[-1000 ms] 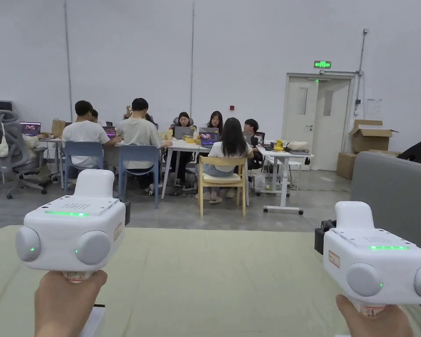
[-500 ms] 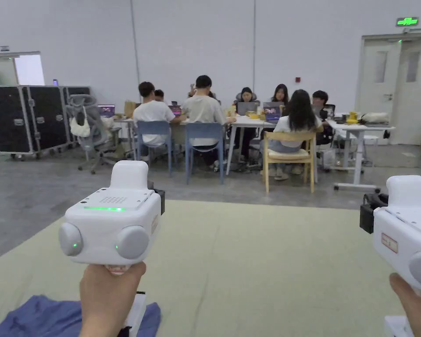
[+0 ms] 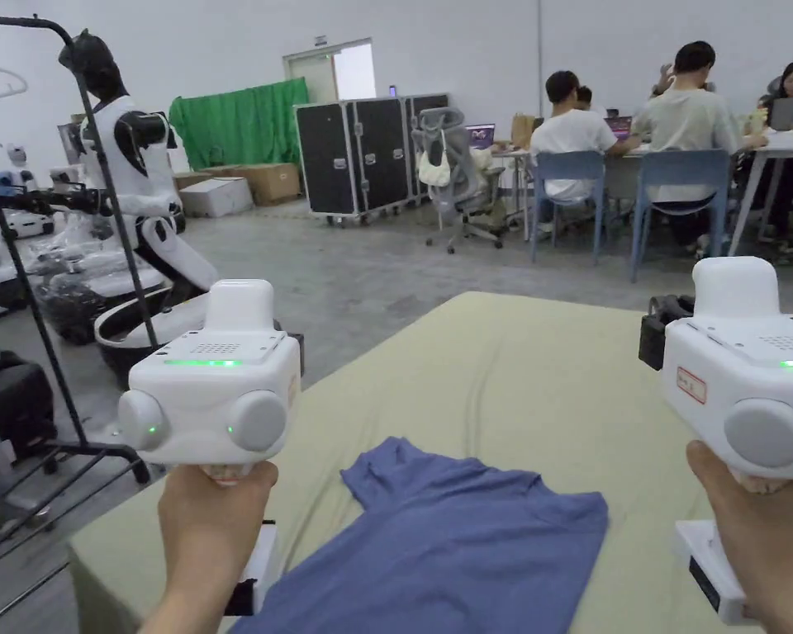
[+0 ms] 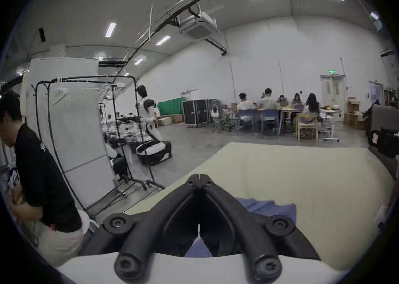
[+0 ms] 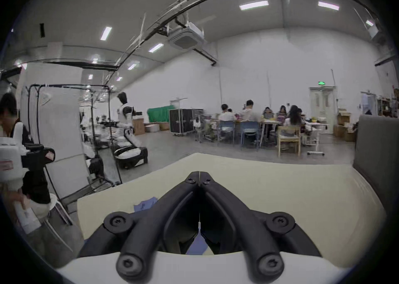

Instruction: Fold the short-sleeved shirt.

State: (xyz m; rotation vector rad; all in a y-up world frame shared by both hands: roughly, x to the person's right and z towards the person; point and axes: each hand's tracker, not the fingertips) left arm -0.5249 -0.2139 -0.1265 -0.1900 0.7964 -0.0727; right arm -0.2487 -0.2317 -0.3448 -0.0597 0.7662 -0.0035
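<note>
My left gripper [image 4: 199, 177] and right gripper [image 5: 199, 174]: jaws closed tip to tip, empty, above the blue shirt [image 3: 453, 545] lying near-left on the green table [image 3: 502, 388].

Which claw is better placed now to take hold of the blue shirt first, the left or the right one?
Probably the left. In the head view the left claw is held right beside the blue shirt, while the right claw is held past its right edge. Both are shut and hold nothing.
</note>
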